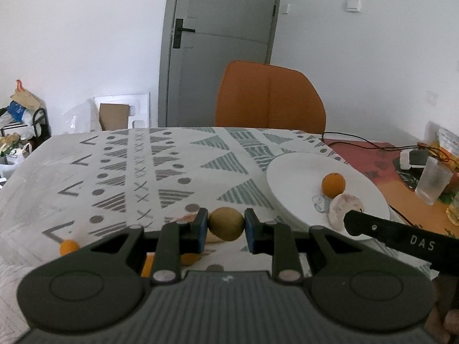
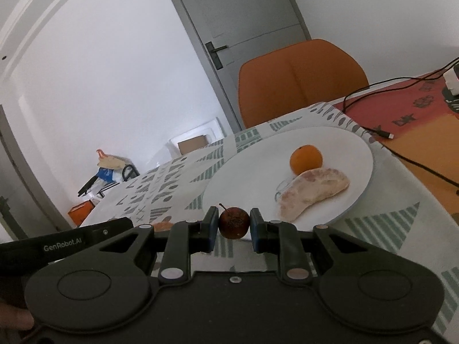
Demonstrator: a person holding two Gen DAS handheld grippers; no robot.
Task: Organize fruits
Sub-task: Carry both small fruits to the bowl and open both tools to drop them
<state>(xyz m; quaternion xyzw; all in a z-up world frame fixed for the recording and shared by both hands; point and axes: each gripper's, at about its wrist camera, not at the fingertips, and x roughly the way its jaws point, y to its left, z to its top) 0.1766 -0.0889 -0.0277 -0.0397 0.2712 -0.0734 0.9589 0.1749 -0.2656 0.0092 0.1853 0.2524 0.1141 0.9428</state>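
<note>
- Table under patterned cloth, filling middle band of both views; orange chair and grey door behind, upper centre.
- White plate at centre right of left wrist view, centre of right wrist view; the collecting spot, by the look of it.
- On plate: pale, mottled, kidney-shaped piece, kind unclear, lying flat and touching or just beside an orange behind it.
- Left gripper at lower centre of its view, blue pads clamped on a yellow-green round fruit, lifted clear of cloth, left of plate.
- Right gripper at lower centre of its view, jaws narrow and pinching a small dark red stemmed fruit, at near rim of plate.
- Loose small orange fruit on cloth, lower left of left wrist view; more orange shapes half hidden under left gripper, count not clear.
- Step judged: carrying, both loads mid-transfer toward plate; roughly early to middle of task, given fruit left on cloth.
- Next move calls for: bringing each fruit low over bare plate area at left, clear of orange and pale piece, then easing pads apart; round fruit likely to roll, so low release. Crossing of the two tools near rim worth watching.
</note>
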